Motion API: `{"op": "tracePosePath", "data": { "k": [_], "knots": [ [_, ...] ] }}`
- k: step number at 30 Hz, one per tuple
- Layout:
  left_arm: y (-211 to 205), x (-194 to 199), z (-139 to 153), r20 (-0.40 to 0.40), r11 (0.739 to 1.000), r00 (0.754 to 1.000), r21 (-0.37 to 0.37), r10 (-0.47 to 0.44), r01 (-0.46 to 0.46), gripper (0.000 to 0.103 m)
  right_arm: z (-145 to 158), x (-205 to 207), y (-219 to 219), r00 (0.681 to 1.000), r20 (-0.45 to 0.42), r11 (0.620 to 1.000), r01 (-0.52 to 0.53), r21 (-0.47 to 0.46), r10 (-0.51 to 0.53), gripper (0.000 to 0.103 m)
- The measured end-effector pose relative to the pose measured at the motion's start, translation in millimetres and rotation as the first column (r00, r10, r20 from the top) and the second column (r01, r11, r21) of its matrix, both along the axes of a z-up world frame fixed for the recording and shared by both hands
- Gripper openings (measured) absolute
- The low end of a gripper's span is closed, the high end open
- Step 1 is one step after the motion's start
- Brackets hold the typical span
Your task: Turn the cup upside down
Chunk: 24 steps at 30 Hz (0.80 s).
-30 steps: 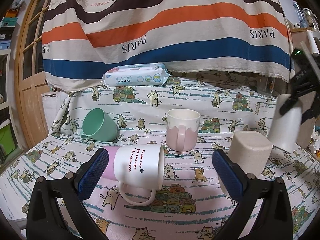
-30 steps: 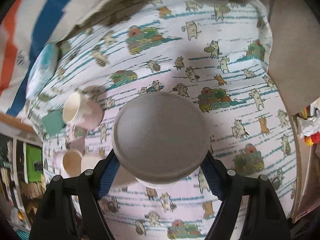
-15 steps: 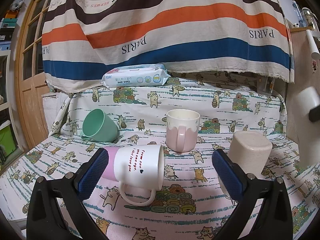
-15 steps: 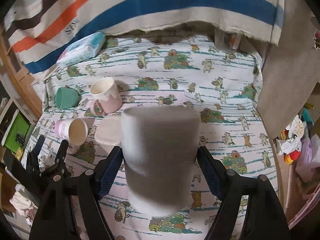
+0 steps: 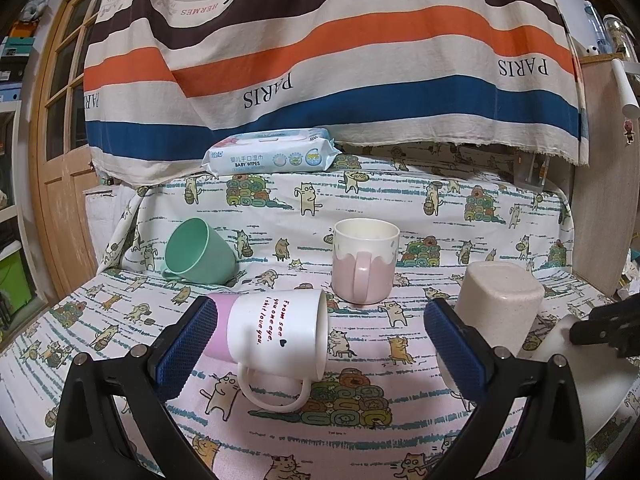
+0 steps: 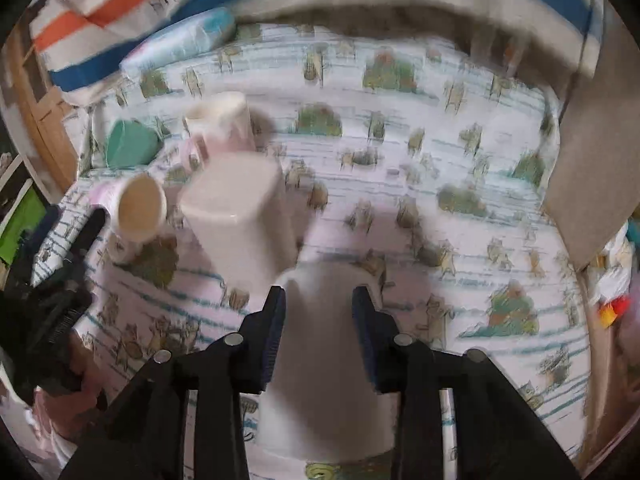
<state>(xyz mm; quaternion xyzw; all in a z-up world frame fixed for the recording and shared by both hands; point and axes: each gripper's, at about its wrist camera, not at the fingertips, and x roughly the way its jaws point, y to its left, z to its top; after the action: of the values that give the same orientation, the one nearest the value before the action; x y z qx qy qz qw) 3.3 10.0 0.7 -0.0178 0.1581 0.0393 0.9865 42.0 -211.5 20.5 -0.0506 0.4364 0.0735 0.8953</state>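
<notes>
My right gripper (image 6: 319, 300) is shut on a plain white cup (image 6: 326, 356), which stands upside down, base up, low over or on the cat-print cloth; the view is blurred. The same cup (image 5: 592, 380) and gripper show at the right edge of the left wrist view. My left gripper (image 5: 320, 344) is open and empty, hovering over a white and pink mug (image 5: 272, 336) that lies on its side, mouth to the right, between its blue pads.
A beige cup (image 5: 498, 312) stands upside down at right, next to the held cup. A pink mug (image 5: 365, 266) stands upright in the middle. A green cup (image 5: 198, 252) lies on its side at left. A baby wipes pack (image 5: 272, 157) rests at the back under a striped cloth.
The right gripper turned the white cup from base toward the camera to upside down and lowered it to the cloth beside the beige cup. The left gripper stayed still.
</notes>
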Motion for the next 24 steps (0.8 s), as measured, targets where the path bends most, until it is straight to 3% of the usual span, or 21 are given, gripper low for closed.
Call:
{"op": "tracePosePath", "data": {
  "k": [1, 3, 7, 10, 13, 17, 21, 24],
  "knots": [
    [0, 0, 0, 0.000, 1.000, 1.000, 0.001, 0.000, 0.000, 0.103, -1, -1, -3, 1.000, 0.004, 1.000, -0.002, 0.018, 0.002, 0.061],
    [0, 0, 0, 0.000, 1.000, 1.000, 0.001, 0.000, 0.000, 0.103, -1, -2, -7, 1.000, 0.003, 0.999, -0.004, 0.050, 0.004, 0.070],
    [0, 0, 0, -0.001, 1.000, 1.000, 0.001, -0.001, 0.001, 0.103, 2, -1, -7, 1.000, -0.001, 1.000, -0.025, 0.020, 0.025, 0.071],
    [0, 0, 0, 0.000, 1.000, 1.000, 0.000, 0.000, 0.000, 0.103, -3, 8, -2, 0.995, -0.063, 0.998, -0.070, 0.006, 0.071, 0.086],
    [0, 0, 0, 0.000, 1.000, 1.000, 0.000, 0.000, 0.000, 0.103, -17, 27, 2, 0.982, -0.175, 0.997, -0.080, -0.008, 0.078, 0.086],
    [0, 0, 0, 0.000, 1.000, 1.000, 0.000, 0.000, 0.000, 0.103, -27, 50, 8, 0.975, -0.218, 0.994, -0.060, -0.095, 0.038, 0.086],
    [0, 0, 0, 0.001, 1.000, 1.000, 0.001, -0.001, 0.001, 0.103, -40, 60, 12, 0.945, -0.320, 0.991, -0.097, -0.098, 0.061, 0.086],
    [-1, -1, 0, 0.003, 1.000, 1.000, 0.000, -0.011, 0.011, 0.103, -29, 52, 10, 0.963, -0.262, 0.992, -0.096, -0.086, 0.071, 0.086]
  ]
}}
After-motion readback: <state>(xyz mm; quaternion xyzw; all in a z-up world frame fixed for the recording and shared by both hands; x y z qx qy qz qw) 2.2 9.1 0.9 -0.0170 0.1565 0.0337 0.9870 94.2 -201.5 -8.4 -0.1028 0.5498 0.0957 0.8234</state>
